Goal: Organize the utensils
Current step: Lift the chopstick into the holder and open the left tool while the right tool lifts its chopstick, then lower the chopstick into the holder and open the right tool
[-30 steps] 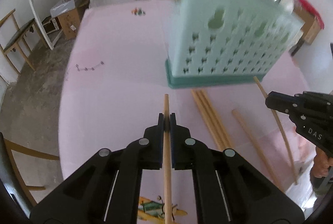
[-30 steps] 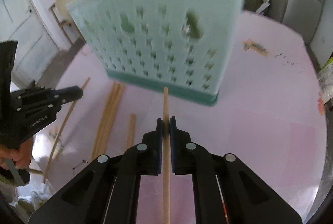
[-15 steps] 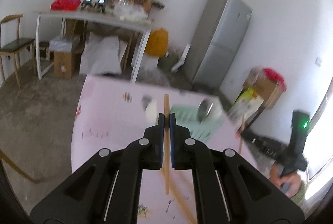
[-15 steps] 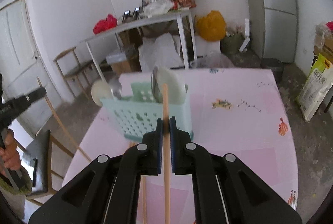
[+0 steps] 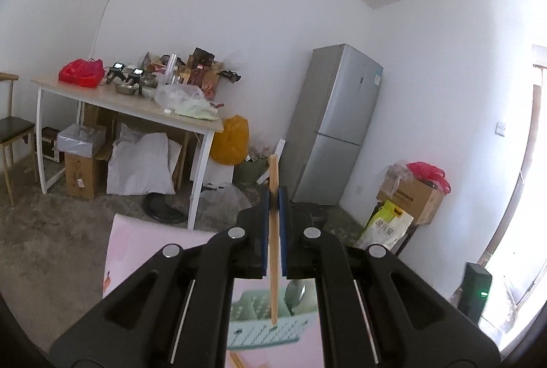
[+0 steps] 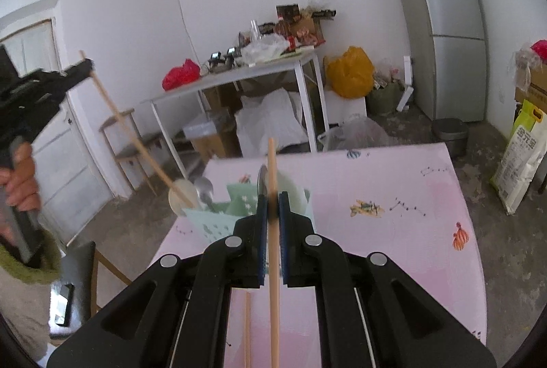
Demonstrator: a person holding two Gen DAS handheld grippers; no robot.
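Both claws are clamped on wooden chopsticks: the left claw (image 5: 272, 197) pinches one chopstick (image 5: 273, 251) between its blue pads, the stick running upright through the closed jaws with its lower tip over the mint-green utensil caddy (image 5: 265, 330) seen below on the pink counter (image 5: 143, 251). From the right wrist view, the left claw (image 6: 83, 65) is raised high at the left edge, its chopstick slanting down so the far end reaches the caddy's left compartment beside a pale spoon (image 6: 183, 197) and a metal spoon (image 6: 205, 190). Closed likewise on a second chopstick (image 6: 272, 231), the right claw (image 6: 272, 202) hangs above the counter just in front of the caddy (image 6: 218, 217), with another loose chopstick (image 6: 247, 327) lying flat on the pink surface under it. A grey fridge (image 6: 441, 26) stands against the far wall
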